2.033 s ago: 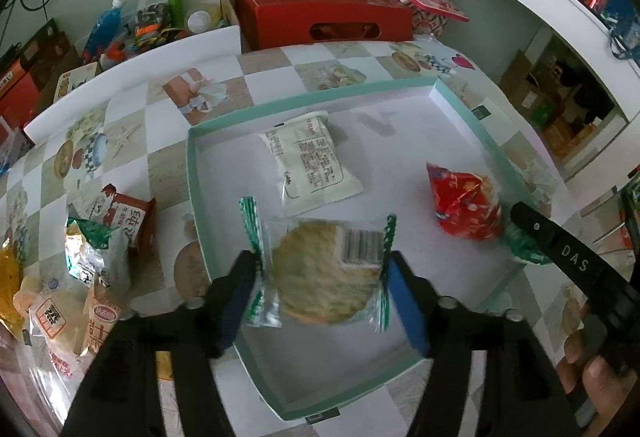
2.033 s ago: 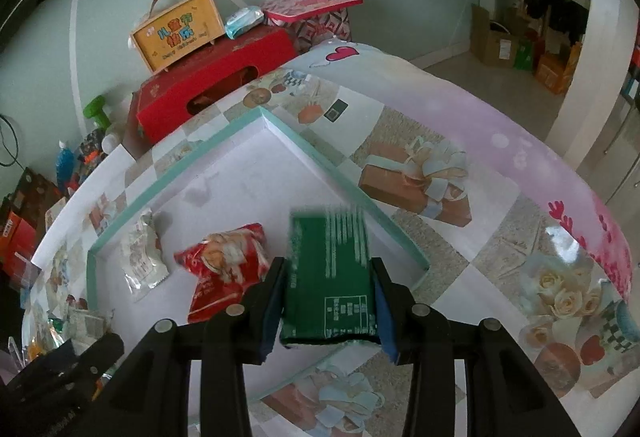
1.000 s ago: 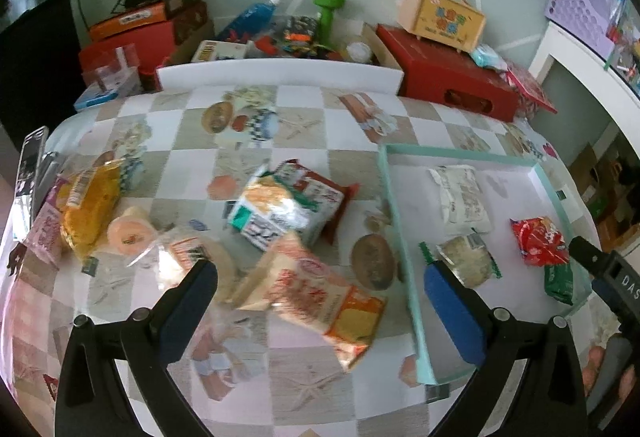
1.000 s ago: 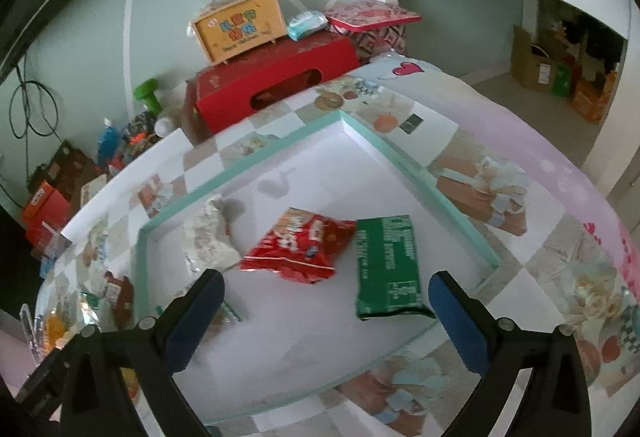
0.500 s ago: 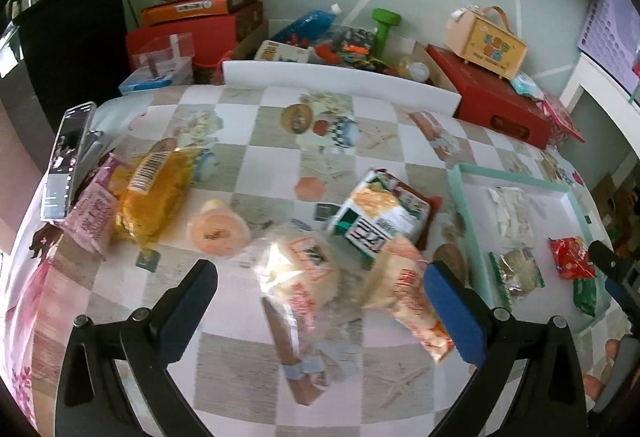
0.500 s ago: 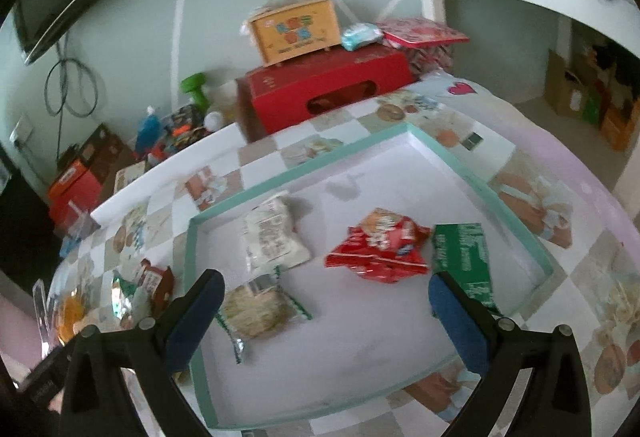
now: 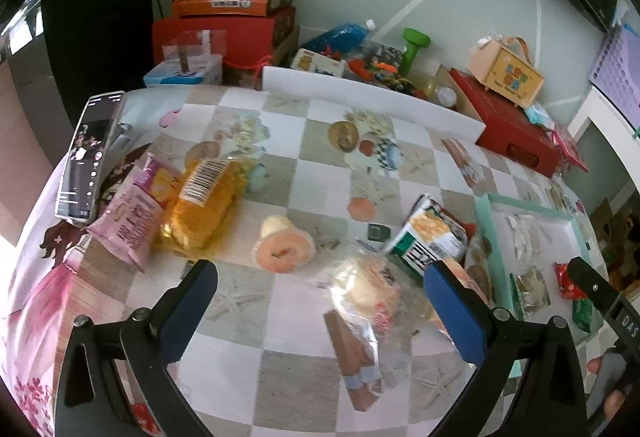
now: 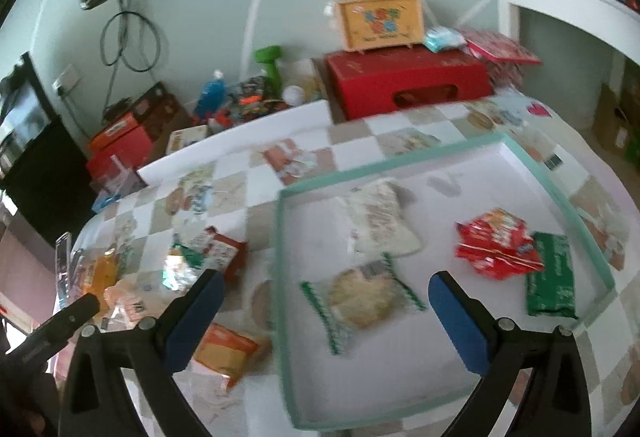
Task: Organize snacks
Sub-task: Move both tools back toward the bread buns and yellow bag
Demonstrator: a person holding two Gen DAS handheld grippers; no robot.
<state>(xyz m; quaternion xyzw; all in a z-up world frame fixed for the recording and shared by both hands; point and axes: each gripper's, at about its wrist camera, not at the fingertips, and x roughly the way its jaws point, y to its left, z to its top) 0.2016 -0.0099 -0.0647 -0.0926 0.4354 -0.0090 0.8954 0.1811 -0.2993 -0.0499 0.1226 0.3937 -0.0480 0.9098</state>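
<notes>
My left gripper [image 7: 318, 283] is open and empty above loose snacks on the checked tablecloth: a clear bun pack [image 7: 366, 291], an orange roll cake [image 7: 282, 249], a yellow bag [image 7: 204, 201], a pink bag [image 7: 134, 221] and a green-and-white bag [image 7: 430, 237]. My right gripper [image 8: 324, 291] is open and empty over the left part of the teal-rimmed tray [image 8: 404, 157]. In the tray lie a round cracker pack [image 8: 362, 301], a white packet [image 8: 380, 217], a red packet [image 8: 498, 243] and a green packet [image 8: 552, 279].
A phone [image 7: 90, 153] lies at the table's left edge. Red boxes [image 8: 408, 79], a yellow carry box [image 8: 380, 19], a green dumbbell [image 7: 414, 47] and clutter stand along the back wall. An orange packet [image 8: 224, 351] lies left of the tray. A white shelf [image 8: 568, 3] is at right.
Both grippers let go of their packets in the tray and opened. The left one swung left to the loose snacks; the right one drew back and panned left over the tray.
</notes>
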